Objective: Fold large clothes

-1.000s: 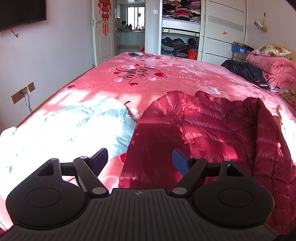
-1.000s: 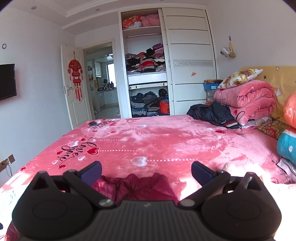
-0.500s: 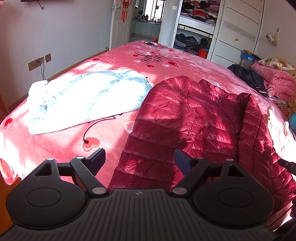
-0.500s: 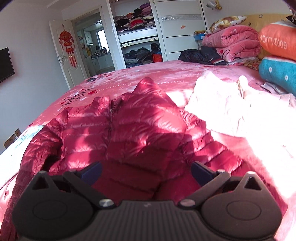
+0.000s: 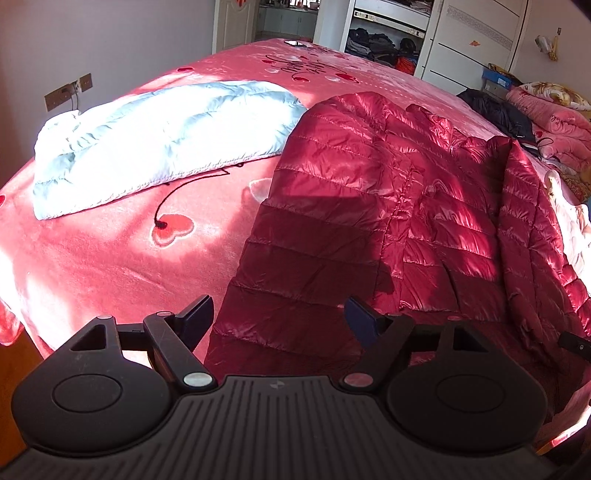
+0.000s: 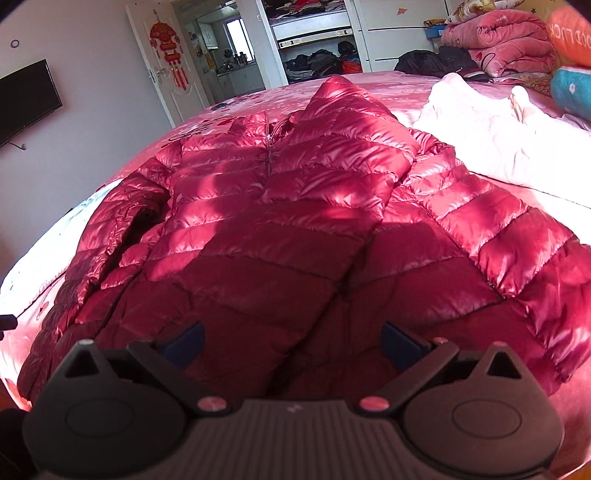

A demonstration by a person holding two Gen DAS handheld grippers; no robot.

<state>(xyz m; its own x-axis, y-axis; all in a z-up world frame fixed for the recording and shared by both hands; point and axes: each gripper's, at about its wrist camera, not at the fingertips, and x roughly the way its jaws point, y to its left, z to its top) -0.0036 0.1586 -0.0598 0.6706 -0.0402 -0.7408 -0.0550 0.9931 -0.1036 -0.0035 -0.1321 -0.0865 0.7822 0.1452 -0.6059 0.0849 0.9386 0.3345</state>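
Two wrist cameras look low across the shiny red quilted down jacket (image 5: 369,206) from its hem.
Left view sits near its left edge; right view sits closer, centred. Both face the far white wardrobe (image 6: 388,33) and share the jacket.

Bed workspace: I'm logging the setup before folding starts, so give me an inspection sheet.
Surface: bed with pink heart-print blanket.
Job's things: red puffer jacket spread flat, front up, hem toward the cameras.
Clutter: pale blue garment to its left; white garment to its right; pillows and folded quilt at the headboard.
Grippers: left gripper and right gripper both open, empty, over the hem.
Cables: thin dark cord on the blanket.
Surroundings: open wardrobe, wall TV.
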